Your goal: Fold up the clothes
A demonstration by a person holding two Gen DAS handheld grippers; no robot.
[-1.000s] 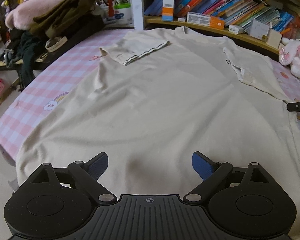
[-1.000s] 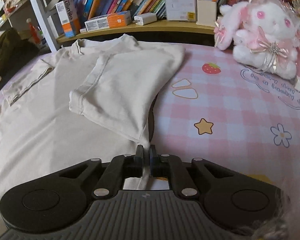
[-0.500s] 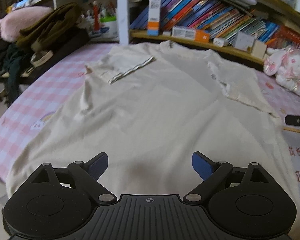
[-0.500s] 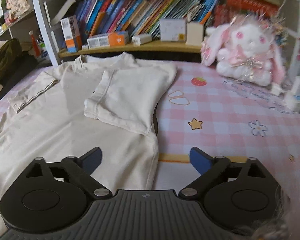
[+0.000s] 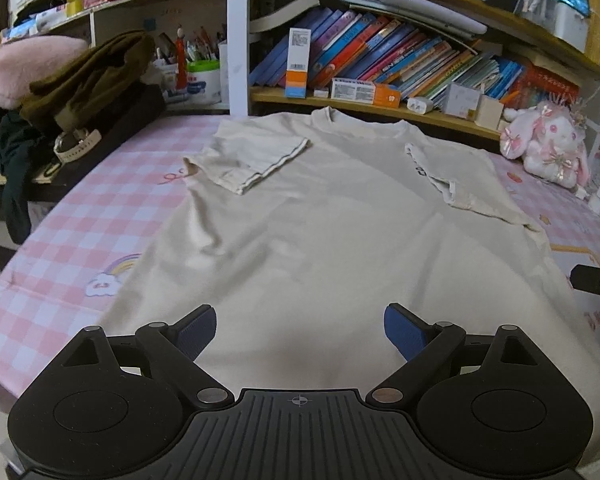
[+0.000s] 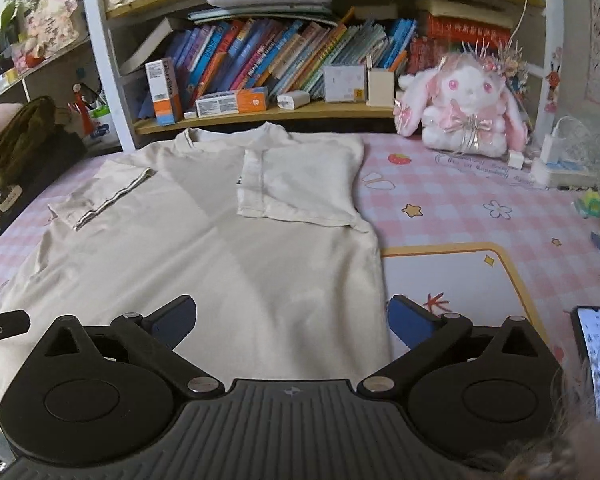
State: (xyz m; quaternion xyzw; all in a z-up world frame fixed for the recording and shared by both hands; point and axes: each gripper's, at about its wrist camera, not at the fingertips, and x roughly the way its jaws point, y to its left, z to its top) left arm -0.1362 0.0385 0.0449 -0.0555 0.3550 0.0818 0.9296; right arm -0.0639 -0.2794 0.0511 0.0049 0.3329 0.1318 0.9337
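beige t-shirt (image 5: 320, 240) lies flat, both sleeves folded in; left gripper (image 5: 300, 330) and right gripper (image 6: 290, 318) hover near its hem, fingers wide.

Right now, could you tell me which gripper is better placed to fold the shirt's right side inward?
Right, probably. The open right gripper straddles the beige cotton T-shirt's right side edge, while the open left gripper hovers over its middle.

T-shirt (image 5: 320, 240) hem hidden behind left gripper (image 5: 300, 330), phone (image 6: 598, 360) cut off by frame edge, shirt print mostly covered by folded sleeve (image 6: 300, 184)
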